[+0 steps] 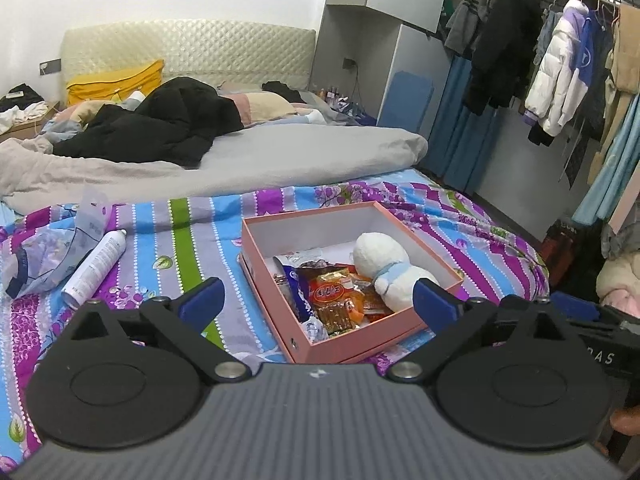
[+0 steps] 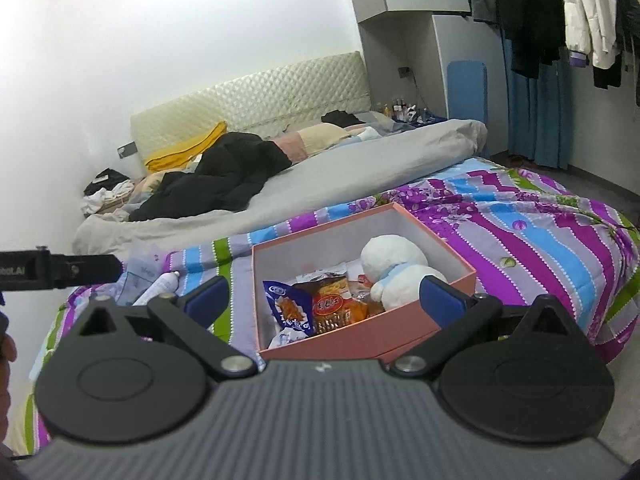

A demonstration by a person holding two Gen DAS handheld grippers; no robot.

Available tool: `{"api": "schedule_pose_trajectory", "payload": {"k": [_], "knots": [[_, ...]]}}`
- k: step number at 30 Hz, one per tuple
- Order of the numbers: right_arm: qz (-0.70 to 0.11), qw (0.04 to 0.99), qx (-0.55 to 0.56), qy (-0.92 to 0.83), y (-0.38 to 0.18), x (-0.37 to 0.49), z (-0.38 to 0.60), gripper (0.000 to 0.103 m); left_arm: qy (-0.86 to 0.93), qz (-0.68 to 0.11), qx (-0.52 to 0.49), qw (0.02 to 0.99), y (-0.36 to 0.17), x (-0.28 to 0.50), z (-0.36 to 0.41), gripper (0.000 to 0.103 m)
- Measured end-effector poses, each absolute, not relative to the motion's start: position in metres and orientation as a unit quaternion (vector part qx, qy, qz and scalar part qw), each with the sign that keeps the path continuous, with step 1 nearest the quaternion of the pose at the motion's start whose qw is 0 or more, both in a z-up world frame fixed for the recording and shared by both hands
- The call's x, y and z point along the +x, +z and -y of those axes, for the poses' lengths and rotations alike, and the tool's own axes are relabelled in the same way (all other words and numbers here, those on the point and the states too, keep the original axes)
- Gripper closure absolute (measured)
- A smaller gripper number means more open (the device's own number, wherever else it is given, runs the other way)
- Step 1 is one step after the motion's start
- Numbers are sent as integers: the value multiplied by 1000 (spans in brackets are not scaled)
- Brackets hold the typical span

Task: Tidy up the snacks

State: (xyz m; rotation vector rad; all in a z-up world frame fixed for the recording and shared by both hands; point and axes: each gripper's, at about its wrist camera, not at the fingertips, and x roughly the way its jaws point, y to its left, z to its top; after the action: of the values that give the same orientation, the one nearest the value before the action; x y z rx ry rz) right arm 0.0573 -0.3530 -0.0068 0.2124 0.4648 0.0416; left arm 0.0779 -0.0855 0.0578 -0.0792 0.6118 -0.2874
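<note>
Bedroom, striped bedspread (image 1: 168,240) as work surface. Left gripper (image 1: 316,300) nearest, jaws wide, nothing between; right gripper (image 2: 324,300) likewise wide and empty. Pink box (image 1: 360,344) lies straight ahead of both, just beyond fingertips. Snack packets (image 1: 332,296) piled in near corner, white plush toy (image 1: 384,264) beside them. Spray can (image 1: 96,268) off left; grey duvet (image 1: 280,152) beyond.

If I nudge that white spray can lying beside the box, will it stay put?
Probably not. The spray can is a smooth cylinder lying on its side, so it may roll. The rumpled bedspread could slow it. Its slick surface might slip between open fingers.
</note>
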Motion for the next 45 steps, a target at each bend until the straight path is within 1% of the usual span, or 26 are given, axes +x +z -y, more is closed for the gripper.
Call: {"api": "schedule_pose_trajectory", "payload": {"k": [14,45], "knots": [[-235,967,96,21,-8,55,347,0,-132,-299,-42,944,65,78,83,0],[-240,966,94,15,-9,57,348,0,-130,-307,-42,942,63,85,86,0]]}}
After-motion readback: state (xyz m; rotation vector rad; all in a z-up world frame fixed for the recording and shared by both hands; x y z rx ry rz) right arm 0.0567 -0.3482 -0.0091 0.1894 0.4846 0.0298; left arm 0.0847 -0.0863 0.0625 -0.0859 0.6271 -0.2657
